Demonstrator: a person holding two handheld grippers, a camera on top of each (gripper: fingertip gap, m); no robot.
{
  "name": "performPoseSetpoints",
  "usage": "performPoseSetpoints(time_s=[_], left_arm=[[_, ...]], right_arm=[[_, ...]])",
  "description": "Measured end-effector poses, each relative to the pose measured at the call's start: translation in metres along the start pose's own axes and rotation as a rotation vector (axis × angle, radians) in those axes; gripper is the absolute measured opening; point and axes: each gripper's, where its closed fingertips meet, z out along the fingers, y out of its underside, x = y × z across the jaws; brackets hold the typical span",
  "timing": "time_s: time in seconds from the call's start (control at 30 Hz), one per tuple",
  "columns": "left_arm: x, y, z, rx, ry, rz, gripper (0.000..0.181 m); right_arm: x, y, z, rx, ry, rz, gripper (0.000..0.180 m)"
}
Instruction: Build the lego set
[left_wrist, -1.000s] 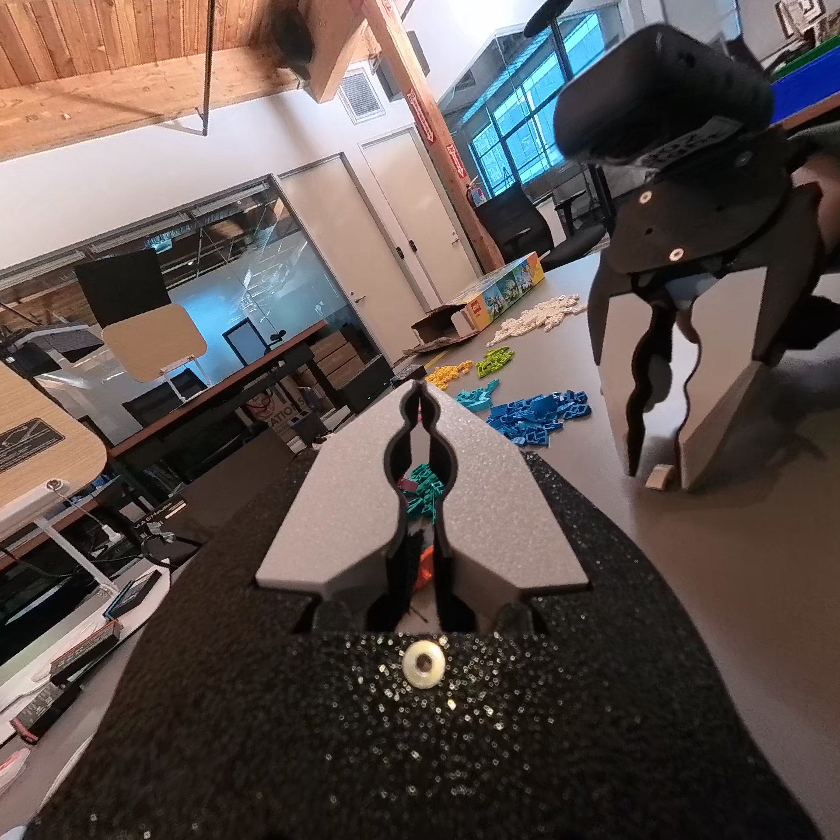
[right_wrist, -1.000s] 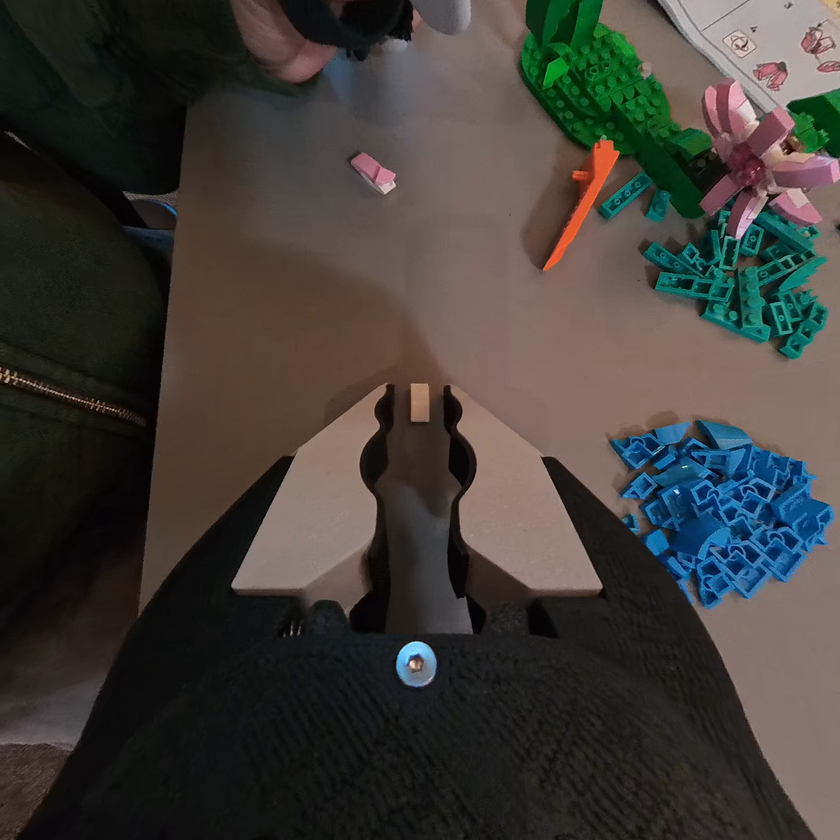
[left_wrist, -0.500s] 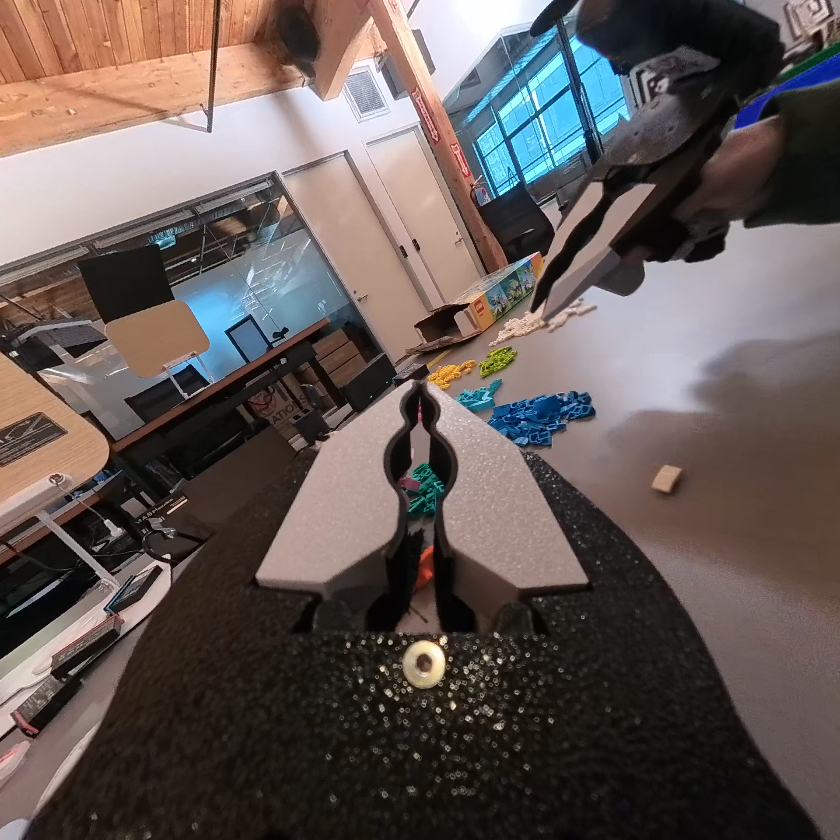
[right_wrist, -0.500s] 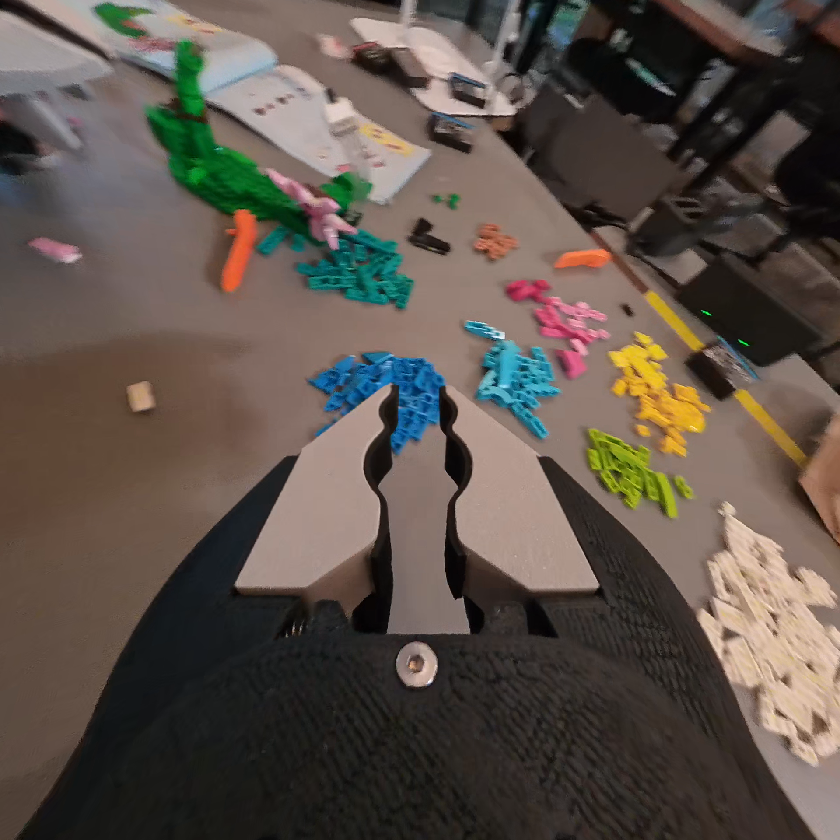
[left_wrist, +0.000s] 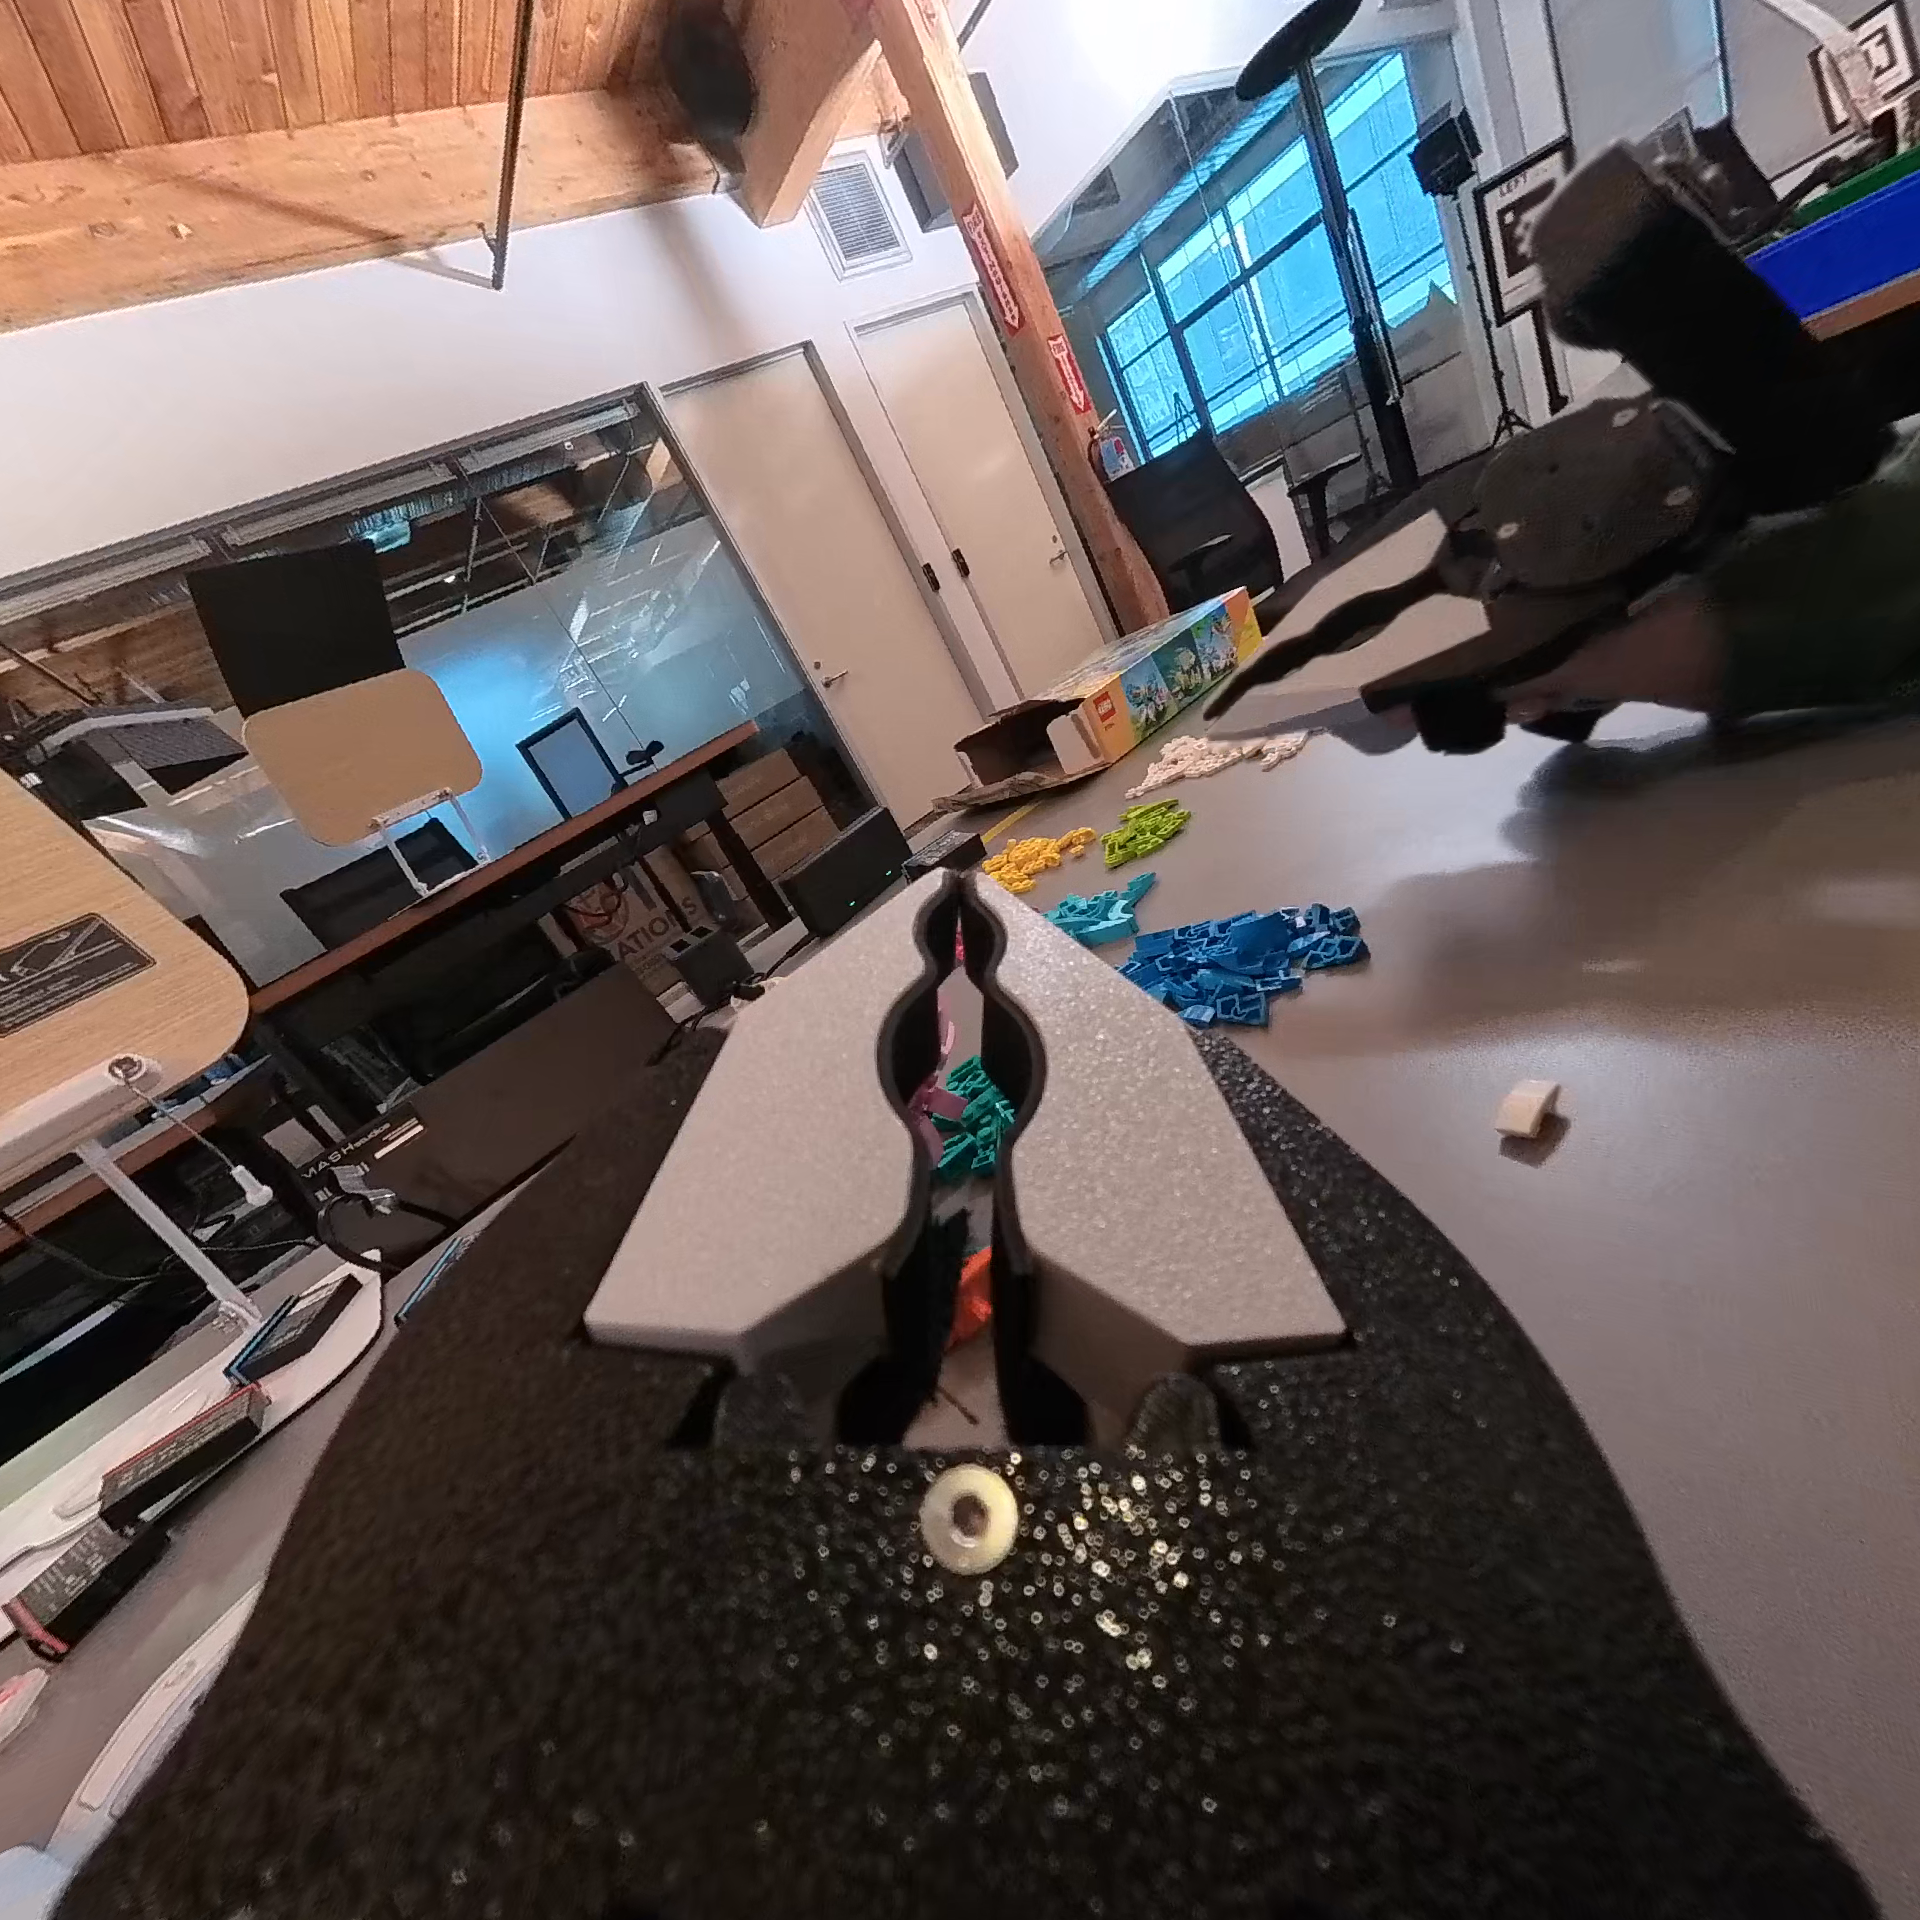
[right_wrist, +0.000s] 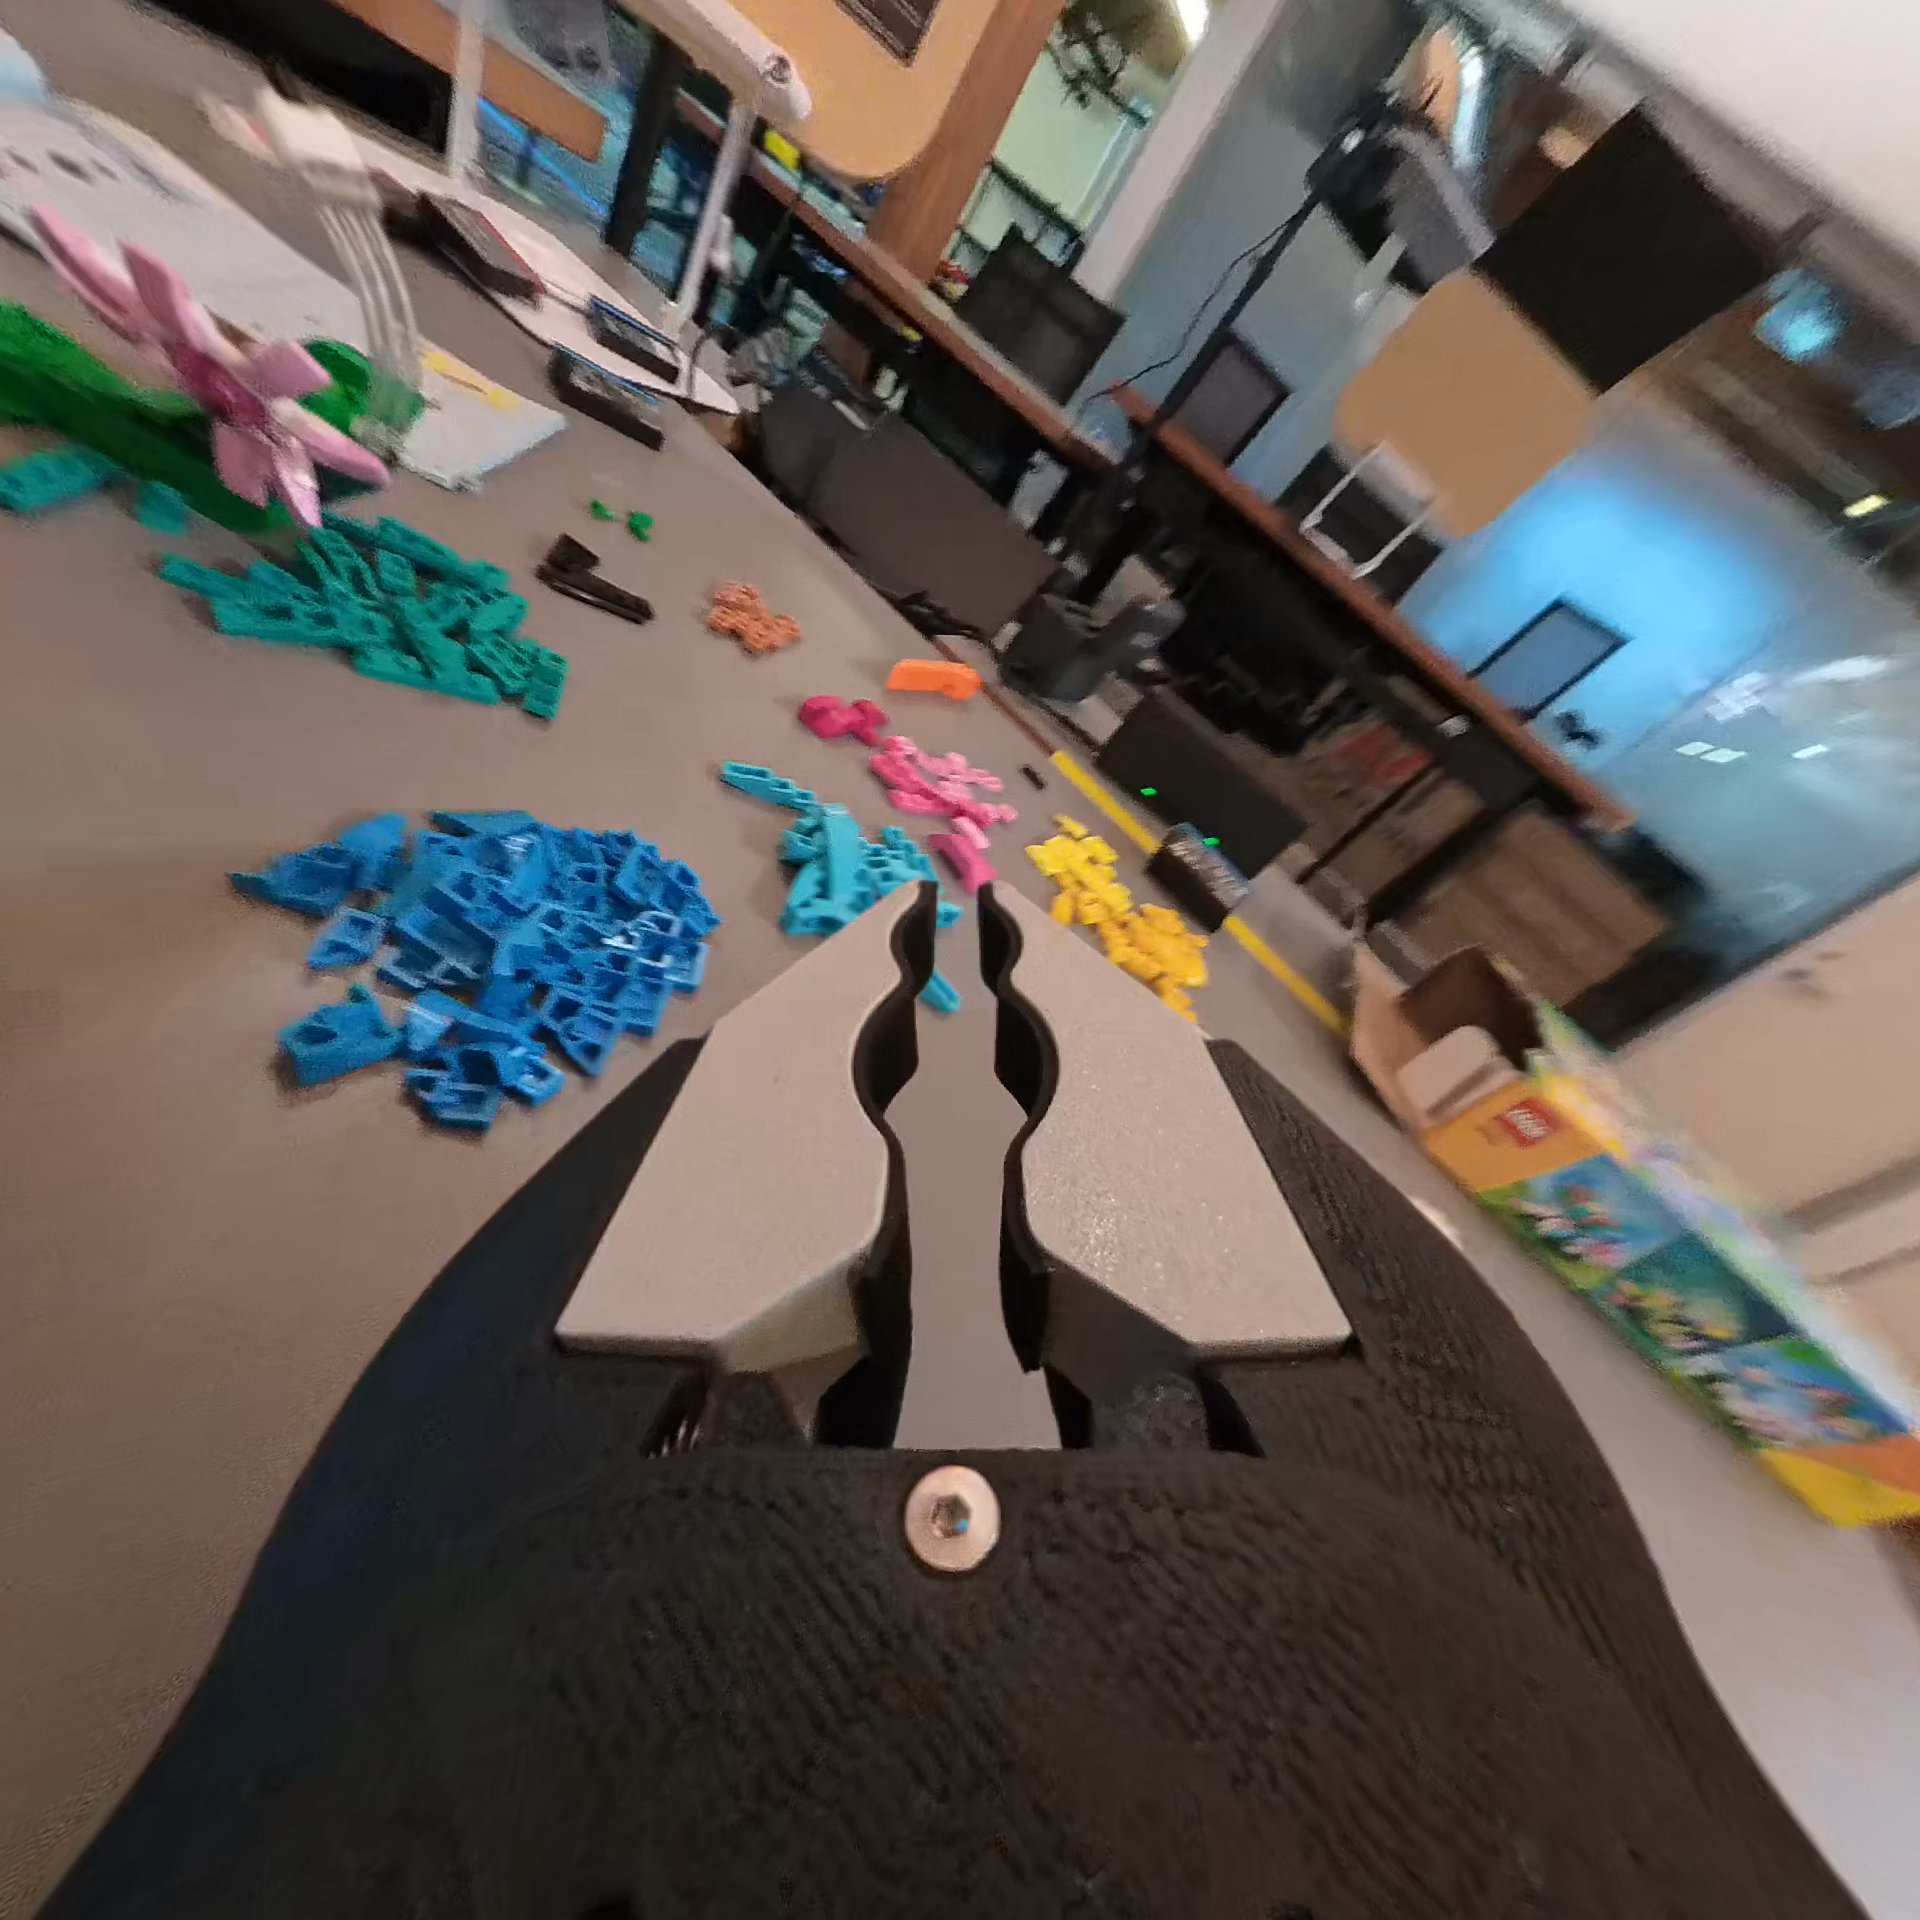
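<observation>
Grey tabletop (left_wrist: 1662, 1039) everywhere, with bricks sorted into colour piles. In the left wrist view, the left gripper (left_wrist: 958, 896) sits at centre frame with its tips pressed together and nothing pinched that I can see; teal and pink bits show through the gap lower down, but they look like they're lying behind it. A lone tan brick (left_wrist: 1527, 1108) lies at right of centre, well apart from everything. The right gripper (left_wrist: 1236, 698) hangs at upper right above the white pile (left_wrist: 1216, 756), empty as far as I can tell. The blue pile (left_wrist: 1247, 964) is just past the left tips, with the set box (left_wrist: 1153, 686) further back.

In the right wrist view, which is blurry, the right gripper (right_wrist: 954, 900) has its fingers slightly spread with a narrow gap between the tips, holding nothing. The blue pile (right_wrist: 488, 935) is at left of centre, the light blue pile (right_wrist: 831, 862) right by the tips, pink (right_wrist: 935, 779) and yellow (right_wrist: 1122, 914) bricks beyond. The half-built green plant with the pink flower (right_wrist: 229, 405) sits at upper left, with the teal pile (right_wrist: 384, 623) below it.

My guess is it's heading off to fetch the next piece. Tip: open wider before dropping in, single out one brick at a pile's edge, and come down square so neighbours don't scatter.
</observation>
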Motion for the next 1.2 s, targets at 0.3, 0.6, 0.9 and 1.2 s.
performPoseSetpoints(time_s=[0.3,0.6,0.9,1.2], left_arm=[[0.001,0.0,0.0,-0.002,0.003,0.005,0.0],[0.001,0.0,0.0,-0.003,0.003,0.006,0.0],[-0.006,0.006,0.0,-0.021,-0.018,-0.065,0.0],[-0.002,0.007,0.001,-0.027,0.007,-0.084,0.0]], right_arm=[[0.001,-0.01,-0.005,0.064,0.034,0.023,0.002],[-0.003,-0.009,-0.004,0.061,0.021,0.001,0.001],[-0.012,-0.008,0.004,0.024,-0.114,0.074,0.005],[0.002,0.018,0.097,-0.212,-0.435,0.142,0.016]])
